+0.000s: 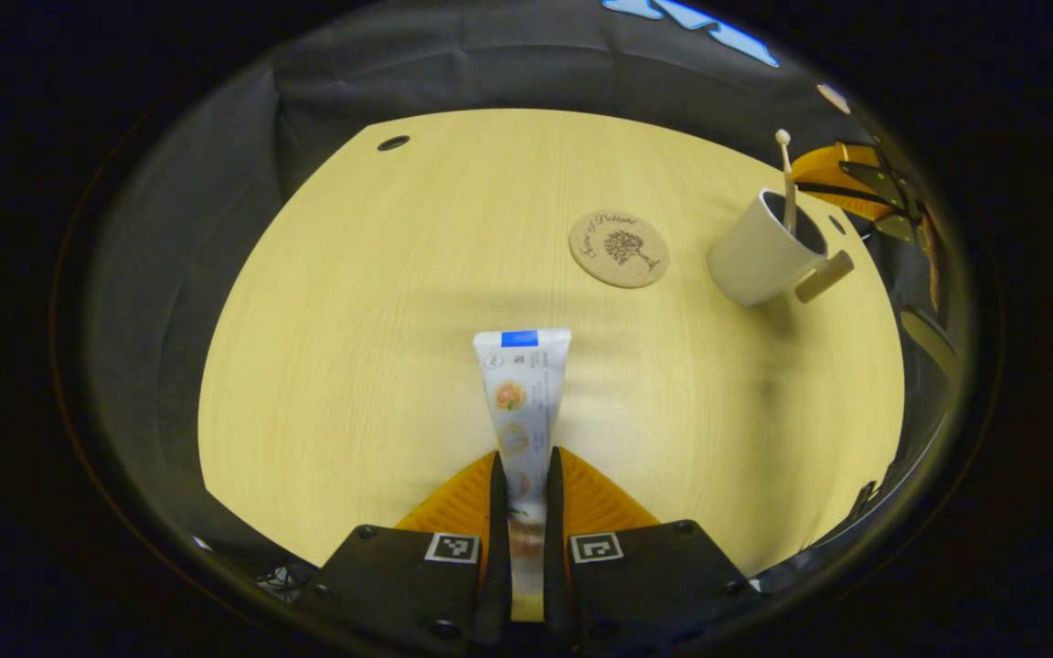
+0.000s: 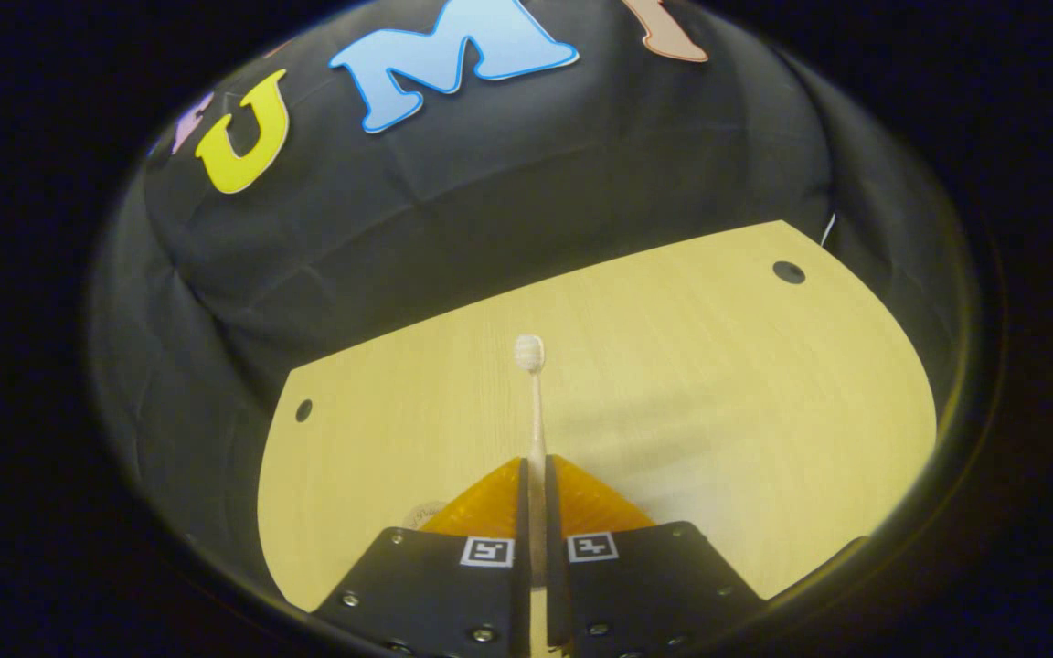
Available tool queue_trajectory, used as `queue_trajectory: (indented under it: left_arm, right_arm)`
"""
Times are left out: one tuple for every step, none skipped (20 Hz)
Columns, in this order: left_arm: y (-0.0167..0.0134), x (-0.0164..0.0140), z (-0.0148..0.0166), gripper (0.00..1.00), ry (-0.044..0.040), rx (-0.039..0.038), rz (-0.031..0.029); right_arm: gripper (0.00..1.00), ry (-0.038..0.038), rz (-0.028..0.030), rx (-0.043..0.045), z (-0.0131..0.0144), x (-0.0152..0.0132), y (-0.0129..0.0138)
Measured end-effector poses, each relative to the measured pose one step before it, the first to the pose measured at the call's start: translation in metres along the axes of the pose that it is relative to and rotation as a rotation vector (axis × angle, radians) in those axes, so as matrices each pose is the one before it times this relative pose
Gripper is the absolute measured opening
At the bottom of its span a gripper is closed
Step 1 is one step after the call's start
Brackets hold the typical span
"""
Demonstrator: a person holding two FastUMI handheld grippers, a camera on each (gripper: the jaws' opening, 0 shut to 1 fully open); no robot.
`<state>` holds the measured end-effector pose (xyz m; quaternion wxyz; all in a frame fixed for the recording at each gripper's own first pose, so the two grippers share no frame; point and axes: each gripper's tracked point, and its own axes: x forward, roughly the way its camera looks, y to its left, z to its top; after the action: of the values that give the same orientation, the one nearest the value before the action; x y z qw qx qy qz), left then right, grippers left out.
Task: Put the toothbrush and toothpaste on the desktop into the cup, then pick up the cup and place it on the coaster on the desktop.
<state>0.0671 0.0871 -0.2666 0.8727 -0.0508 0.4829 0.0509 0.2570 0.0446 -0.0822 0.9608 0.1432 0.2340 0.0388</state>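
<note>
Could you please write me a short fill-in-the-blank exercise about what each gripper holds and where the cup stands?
1. The left gripper is shut on the ____.
2. The right gripper is shut on the ____.
3. The cup stands on the bare desktop, beside the round ____.

Missing words: toothpaste; toothbrush; coaster.
</note>
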Motion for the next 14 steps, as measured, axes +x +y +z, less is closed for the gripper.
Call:
queue_trajectory:
  left_arm:
    - [0.00074, 0.00123, 0.00047, 0.22, -0.00209, -0.00063, -0.00066]
    - [-0.00117, -0.00137, 0.00055, 0.22, -0.00326, 0.00021, 0.0]
    - [-0.00058, -0.00087, 0.00106, 0.22, -0.00601, 0.00105, 0.0005]
    - [0.00027, -0.00249, 0.00147, 0.22, -0.00637, 0.00235, -0.00027]
    - [-0.00003, -0.00187, 0.00128, 0.22, -0.00586, 0.00289, 0.00126]
    - [-0.00102, -0.00158, 0.00144, 0.22, -0.00706, 0.00365, 0.00127]
    - [-0.00106, -0.0021, 0.0035, 0.22, -0.01281, 0.00348, -0.00095]
    - [-0.00131, -0.0025, 0.00399, 0.22, -0.01604, 0.00554, -0.0013]
    - [-0.00148, -0.00255, 0.00694, 0.22, -0.02103, 0.0099, 0.00019]
    - [-0.00445, -0.00208, 0.00914, 0.22, -0.02571, 0.01311, -0.00173]
    - [-0.00392, -0.00305, 0.01024, 0.22, -0.0298, 0.01406, -0.00283]
    - [-0.00555, -0.00311, 0.01185, 0.22, -0.03144, 0.01213, -0.00873]
    - [-0.00536, -0.00236, 0.0127, 0.22, -0.0307, 0.00833, -0.01618]
    - [-0.00657, -0.0018, 0.01314, 0.22, -0.02902, 0.00609, -0.01705]
  right_arm:
    - [0.07, -0.00142, -0.00071, -0.00714, -0.00101, -0.00147, -0.00007]
    - [0.07, 0.00355, 0.00283, -0.00616, -0.00418, -0.00264, 0.0003]
    - [0.07, 0.0059, 0.00231, -0.00322, -0.00357, -0.00163, 0.00037]
    - [0.07, 0.00195, 0.00374, -0.00533, -0.00242, -0.00202, 0.00008]
    - [0.07, -0.00024, 0.00187, -0.00421, -0.00197, -0.00372, -0.00043]
    - [0.07, -0.00052, 0.00438, -0.00252, -0.0024, -0.00442, -0.00004]
    - [0.07, 0.00237, 0.00309, -0.00037, -0.00227, -0.00439, -0.00051]
    - [0.07, 0.00285, 0.00401, 0.00087, -0.00358, -0.00457, -0.00194]
    - [0.07, 0.00033, 0.00338, 0.00034, -0.00255, -0.00509, -0.0019]
    - [0.07, -0.00131, -0.00162, -0.00063, -0.00401, -0.00592, -0.0043]
    - [0.07, -0.00025, -0.00487, -0.00071, -0.00392, -0.00556, -0.00558]
    - [0.07, 0.00166, -0.00661, 0.00155, -0.00499, -0.00605, -0.00639]
    - [0.07, 0.00329, -0.00669, 0.00528, -0.0042, -0.00567, -0.00743]
    - [0.07, 0.00033, -0.00783, 0.0082, -0.00347, -0.0052, -0.00813]
